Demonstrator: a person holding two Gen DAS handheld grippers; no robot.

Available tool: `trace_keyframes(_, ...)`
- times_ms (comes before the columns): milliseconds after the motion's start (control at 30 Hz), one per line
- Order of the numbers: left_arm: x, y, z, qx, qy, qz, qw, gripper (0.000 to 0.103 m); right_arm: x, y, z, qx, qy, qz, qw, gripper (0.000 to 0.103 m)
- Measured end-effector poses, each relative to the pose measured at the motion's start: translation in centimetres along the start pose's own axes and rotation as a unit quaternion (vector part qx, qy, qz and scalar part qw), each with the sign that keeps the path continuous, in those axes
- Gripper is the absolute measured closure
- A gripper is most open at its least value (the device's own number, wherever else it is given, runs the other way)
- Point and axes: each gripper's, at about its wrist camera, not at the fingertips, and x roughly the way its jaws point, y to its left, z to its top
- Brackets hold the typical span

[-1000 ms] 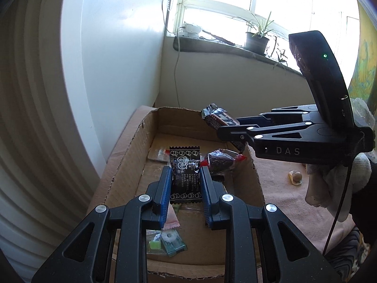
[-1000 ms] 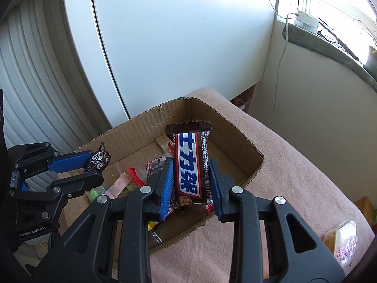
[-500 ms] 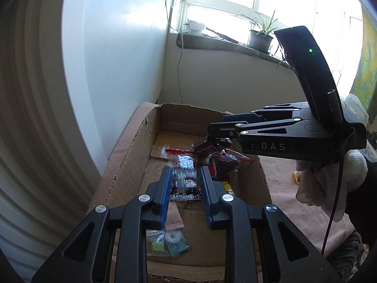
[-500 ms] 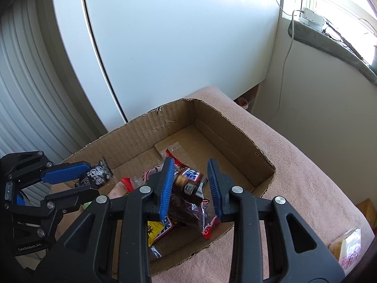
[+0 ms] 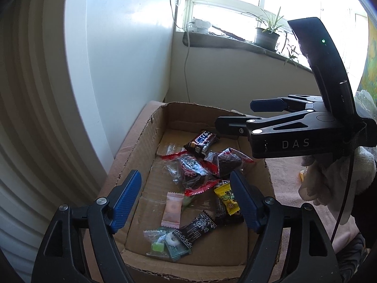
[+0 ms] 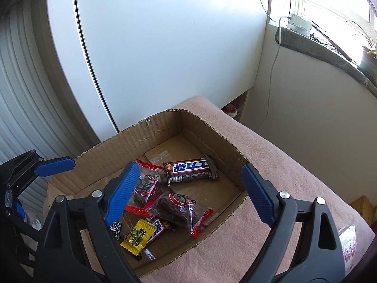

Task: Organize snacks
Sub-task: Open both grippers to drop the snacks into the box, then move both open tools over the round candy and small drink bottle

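An open cardboard box [image 5: 139, 146] [image 6: 165, 127] sits on a pink cloth and holds several wrapped snacks. A brown chocolate bar [image 5: 200, 139] [image 6: 189, 168] lies at its far end. A small black patterned packet [image 5: 196, 228] lies near the front. Dark snacks in clear red-edged bags [image 5: 227, 161] [image 6: 174, 208] lie in the middle, with a yellow candy [image 5: 227, 199] [image 6: 137, 235]. My left gripper [image 5: 186, 198] is open and empty above the box. My right gripper [image 6: 188, 192] is open and empty above the box; it also shows in the left wrist view [image 5: 259, 110].
A white cabinet wall [image 6: 165, 47] stands behind the box. A windowsill with a potted plant [image 5: 266, 35] and a hanging cable lies beyond. The pink cloth [image 6: 271, 165] spreads to the right of the box, with a wrapped snack [image 6: 348, 245] at its right edge.
Both grippers have opened. The left let go of the black patterned packet and the right let go of the chocolate bar; both now lie in the box.
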Motion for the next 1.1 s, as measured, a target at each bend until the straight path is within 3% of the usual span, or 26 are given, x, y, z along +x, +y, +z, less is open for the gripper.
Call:
trace_keyframes(300,-0.1,-0.7,-0.2,0.0,0.008,0.021,0.9997,0.021,-2.1,-0.6,-0.7,0.015,-0.009,-0.01,1.0,0.009)
trace_keyframes(833,-2.8,-3.6,0.0,0.011,-0.011,0.01,0.9998,0.021,-7.9,-2.4,-3.7,0.041,-0.034,-0.028,0.998,0.009)
trace_keyframes(1100,-3.6,-6.9,0.2,0.03,-0.021,-0.004,0.9993,0.021,-11.8,-4.7,-6.4,0.064,-0.056,-0.048,0.995,0.009)
